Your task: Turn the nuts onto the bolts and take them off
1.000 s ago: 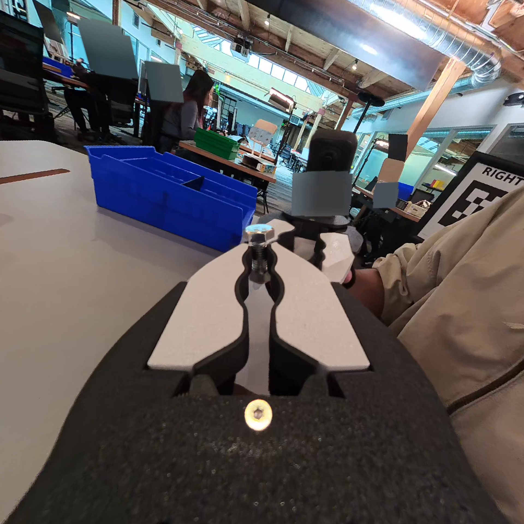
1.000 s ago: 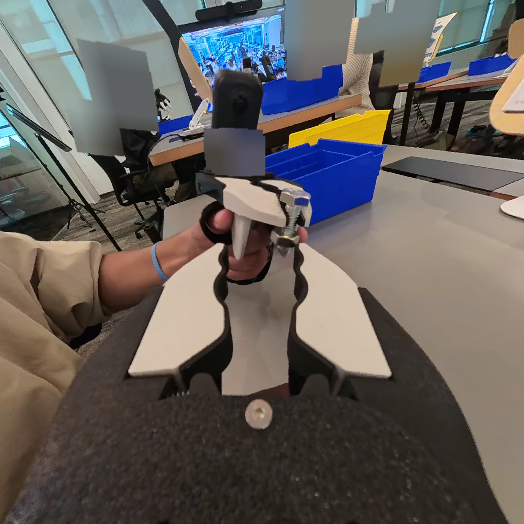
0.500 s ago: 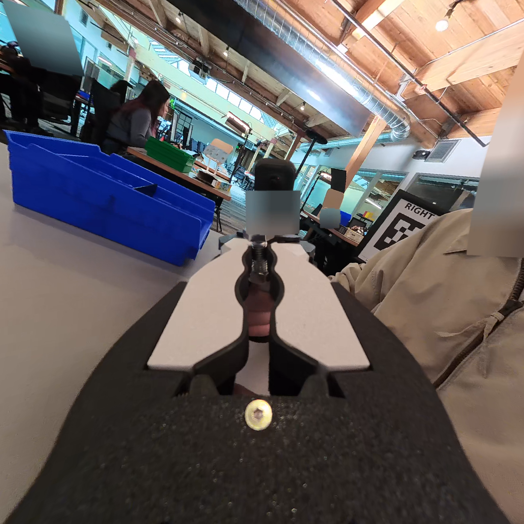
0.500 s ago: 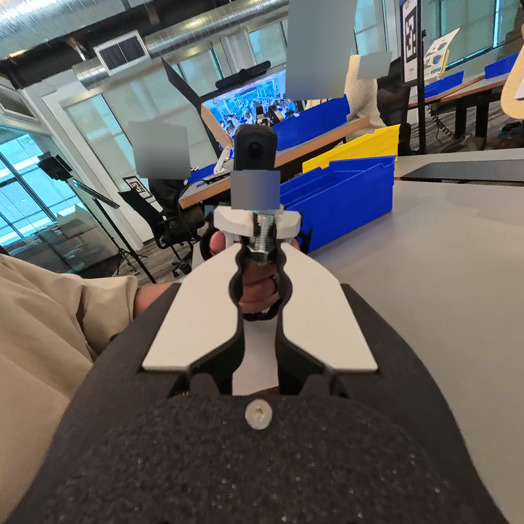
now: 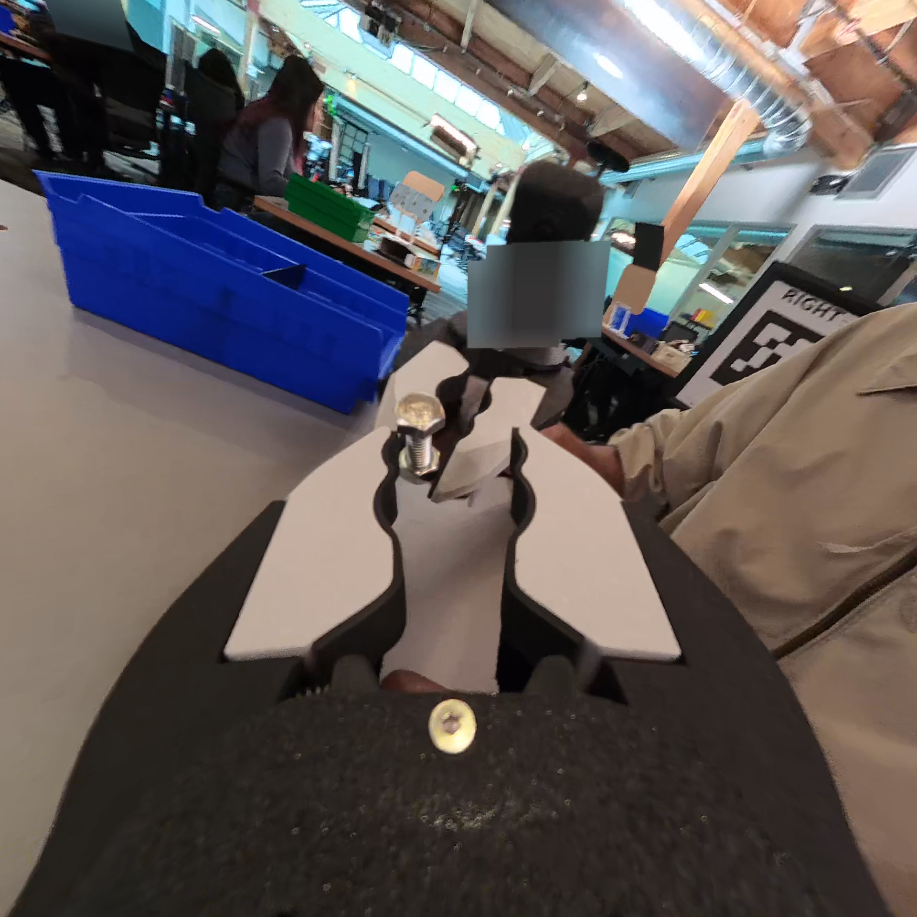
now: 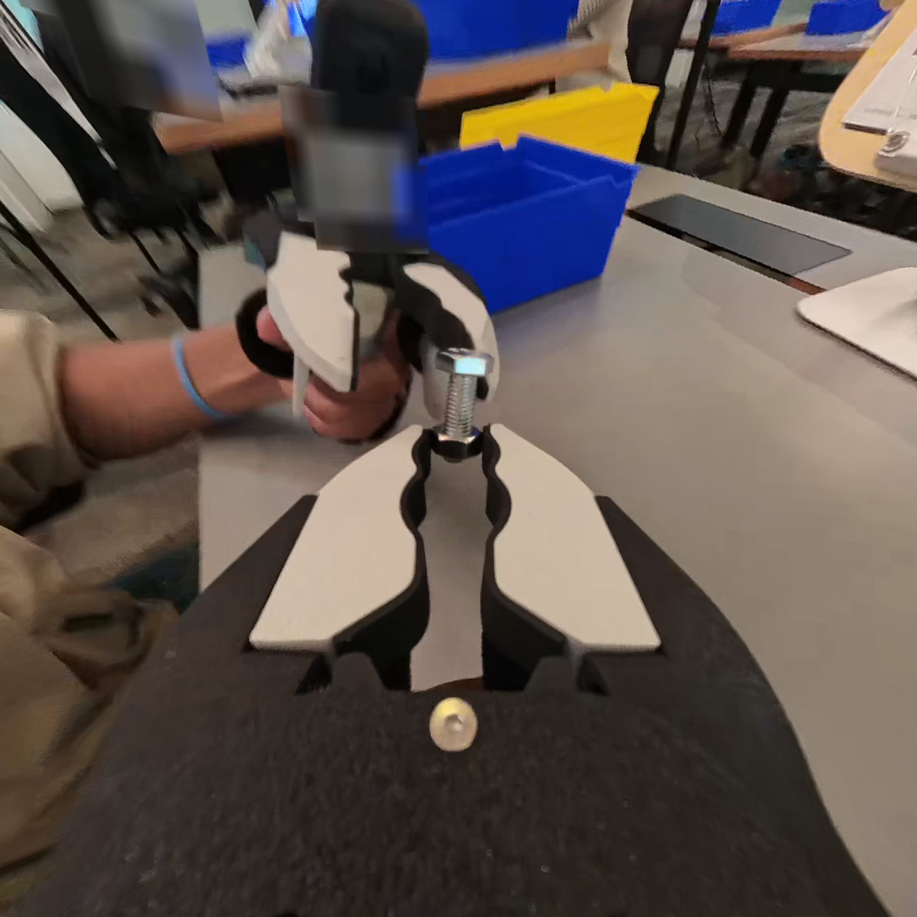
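One bolt (image 6: 459,397), nut (image 6: 455,439), unreadable lettering

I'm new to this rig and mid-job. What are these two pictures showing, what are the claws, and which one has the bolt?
There is no robot arm here. A person holds a two-finger claw in each hand, and each claw carries a camera looking along its fingers. One picture comes from the left claw, which is open. The bolt stands by one of its fingers and does not look gripped by it. The other picture comes from the right claw, which is shut on the nut at the bolt's lower end, with the left claw in view beyond it. Both claws hover over a grey table, which bears a blue bin.
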A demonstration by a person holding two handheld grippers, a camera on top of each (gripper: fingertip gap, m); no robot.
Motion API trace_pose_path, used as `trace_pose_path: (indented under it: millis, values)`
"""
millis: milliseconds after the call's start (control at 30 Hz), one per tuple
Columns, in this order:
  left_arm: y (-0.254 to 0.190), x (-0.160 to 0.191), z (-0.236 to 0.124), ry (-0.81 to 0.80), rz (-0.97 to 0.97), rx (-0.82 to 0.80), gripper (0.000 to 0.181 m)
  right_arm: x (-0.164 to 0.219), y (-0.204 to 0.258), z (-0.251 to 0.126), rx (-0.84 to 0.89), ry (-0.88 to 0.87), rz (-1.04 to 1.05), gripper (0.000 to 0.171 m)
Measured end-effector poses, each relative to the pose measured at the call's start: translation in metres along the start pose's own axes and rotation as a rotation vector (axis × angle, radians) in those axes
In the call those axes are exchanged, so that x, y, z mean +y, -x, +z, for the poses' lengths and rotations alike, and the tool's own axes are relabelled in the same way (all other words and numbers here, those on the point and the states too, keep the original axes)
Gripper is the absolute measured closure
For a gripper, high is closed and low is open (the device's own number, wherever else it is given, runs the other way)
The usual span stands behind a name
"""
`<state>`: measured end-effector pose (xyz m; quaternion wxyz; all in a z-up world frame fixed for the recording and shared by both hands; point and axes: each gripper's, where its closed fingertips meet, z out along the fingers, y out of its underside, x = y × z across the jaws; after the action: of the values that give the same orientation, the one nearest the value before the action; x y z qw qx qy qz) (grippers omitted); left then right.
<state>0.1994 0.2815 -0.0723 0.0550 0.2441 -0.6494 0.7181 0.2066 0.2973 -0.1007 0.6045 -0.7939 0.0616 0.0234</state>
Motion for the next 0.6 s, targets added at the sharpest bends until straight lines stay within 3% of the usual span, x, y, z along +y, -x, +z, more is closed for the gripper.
trace_pose_path:
  millis: [200, 400, 600]
  values:
    - [0.02, -0.003, -0.011, 0.002, 0.005, -0.107, 0.139, 0.015, -0.002, 0.005, 0.03, 0.19, -0.194, 0.152]
    - [0.025, 0.011, -0.013, 0.097, 0.006, -0.137, 0.136, 0.023, -0.008, 0.004, 0.105, 0.421, -0.562, 0.152]
    - [0.024, 0.027, -0.009, 0.196, 0.062, -0.164, 0.135, 0.02, -0.016, 0.003, 0.112, 0.493, -0.642, 0.152]
